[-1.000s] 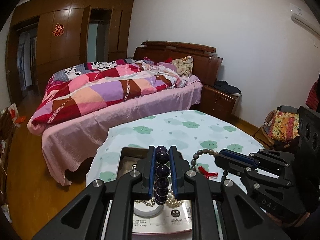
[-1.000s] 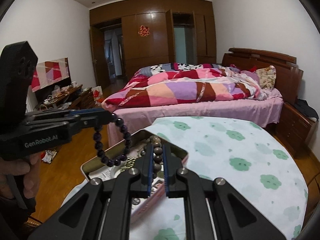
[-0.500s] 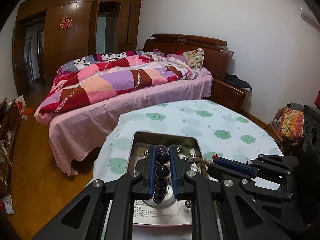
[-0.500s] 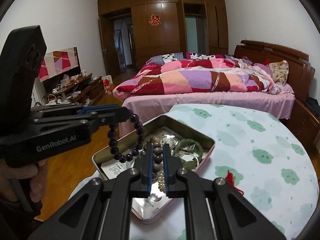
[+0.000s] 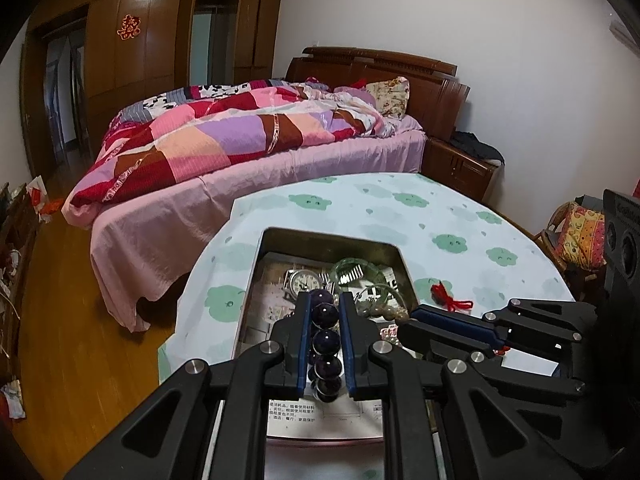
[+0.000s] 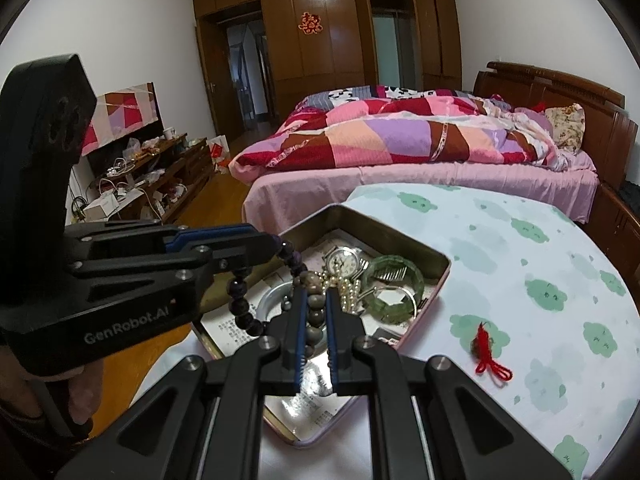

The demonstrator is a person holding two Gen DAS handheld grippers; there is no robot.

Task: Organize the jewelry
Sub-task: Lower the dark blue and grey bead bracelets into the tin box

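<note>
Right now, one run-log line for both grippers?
left gripper: shut on purple bead bracelet | right gripper: shut on brown bead bracelet | both over tin

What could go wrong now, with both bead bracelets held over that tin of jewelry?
The purple bracelet hangs from the left gripper right beside the brown bracelet in the right gripper; the two could tangle. Dropped into the tin, either could snag the pearls or knock the watch and green bangle.

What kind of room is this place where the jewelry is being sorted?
Most likely a home bedroom. A bed with a patchwork quilt and a wooden headboard fills the far side, and a built-in wooden wardrobe covers the back wall. The jewelry tin sits on a table with a cloud-print cloth.
</note>
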